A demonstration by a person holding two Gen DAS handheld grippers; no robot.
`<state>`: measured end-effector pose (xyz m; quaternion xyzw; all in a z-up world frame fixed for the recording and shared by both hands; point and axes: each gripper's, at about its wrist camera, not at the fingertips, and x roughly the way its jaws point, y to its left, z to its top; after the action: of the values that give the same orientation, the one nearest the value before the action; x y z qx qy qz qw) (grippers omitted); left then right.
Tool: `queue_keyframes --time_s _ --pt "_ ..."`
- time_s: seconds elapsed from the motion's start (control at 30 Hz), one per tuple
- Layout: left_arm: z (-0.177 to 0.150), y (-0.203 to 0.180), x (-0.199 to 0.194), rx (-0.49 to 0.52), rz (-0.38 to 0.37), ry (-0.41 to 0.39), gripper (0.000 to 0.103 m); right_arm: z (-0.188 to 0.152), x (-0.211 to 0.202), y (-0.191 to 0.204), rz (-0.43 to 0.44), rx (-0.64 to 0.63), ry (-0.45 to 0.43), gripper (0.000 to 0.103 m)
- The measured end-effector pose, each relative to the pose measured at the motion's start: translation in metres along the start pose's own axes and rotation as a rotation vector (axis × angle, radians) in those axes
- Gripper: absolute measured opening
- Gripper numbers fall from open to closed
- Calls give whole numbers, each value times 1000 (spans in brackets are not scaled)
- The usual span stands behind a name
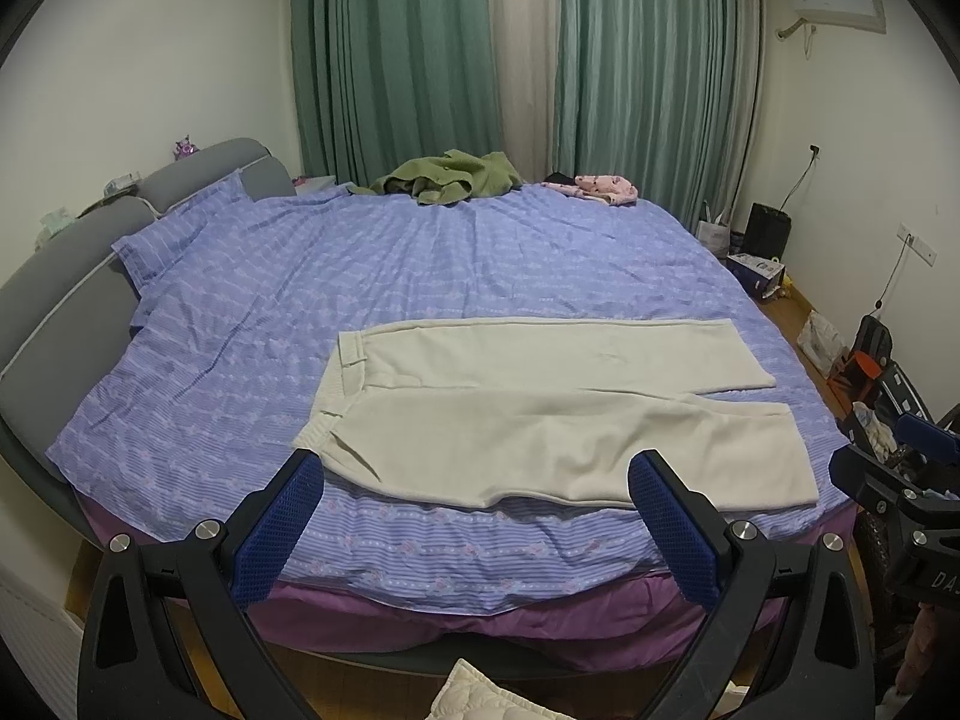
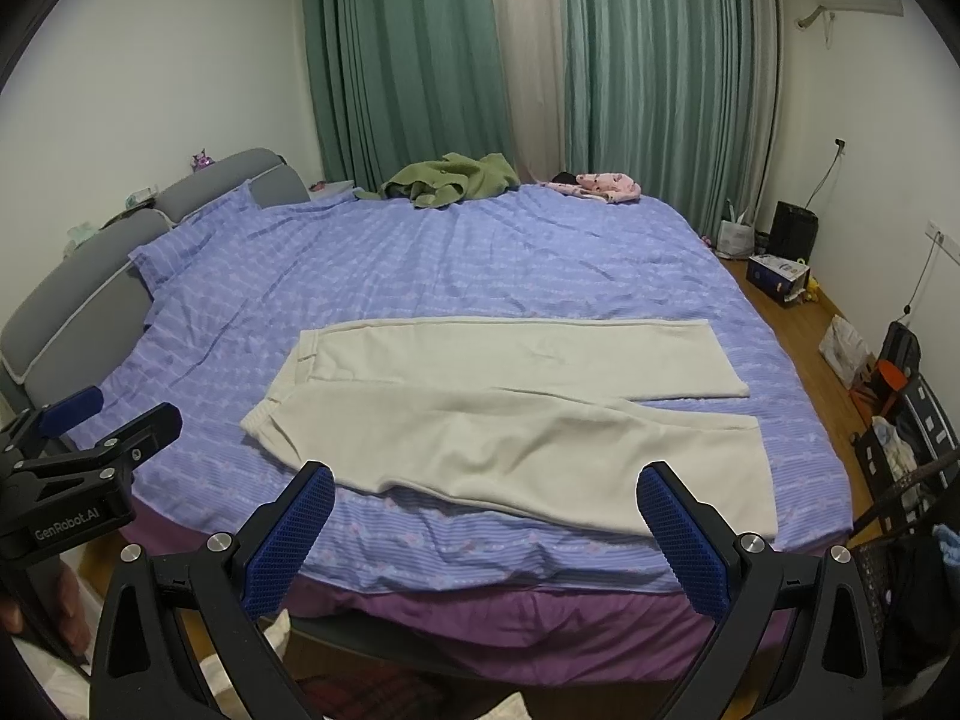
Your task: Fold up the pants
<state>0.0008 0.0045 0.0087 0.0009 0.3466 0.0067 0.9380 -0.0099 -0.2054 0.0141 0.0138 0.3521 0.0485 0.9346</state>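
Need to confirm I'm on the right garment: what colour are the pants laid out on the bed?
Plain cream, no pattern. The pants show best in the right wrist view.

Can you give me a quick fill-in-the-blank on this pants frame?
1. The cream pants lie flat on the ____ bedspread.
2. Their waistband points toward the ____.
3. Both the left gripper and right gripper are ____.
4. The far bed edge holds a pink garment and a ____ one.

Missing: purple; headboard; open; green
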Motion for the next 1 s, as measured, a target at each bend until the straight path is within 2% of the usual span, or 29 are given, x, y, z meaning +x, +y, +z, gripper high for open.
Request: queue_keyframes --time_s 0.3,0.53,0.77,1.0 --pt "13 25 28 -21 -11 55 103 12 26 20 -6 -4 50 102" --pt "30 55 67 -33 -17 123 103 26 66 44 5 6 119 102" --pt "40 107 136 -58 14 209 103 31 138 65 8 106 222 102" --pt "8 154 227 -113 26 351 103 -10 238 64 -15 264 339 102"
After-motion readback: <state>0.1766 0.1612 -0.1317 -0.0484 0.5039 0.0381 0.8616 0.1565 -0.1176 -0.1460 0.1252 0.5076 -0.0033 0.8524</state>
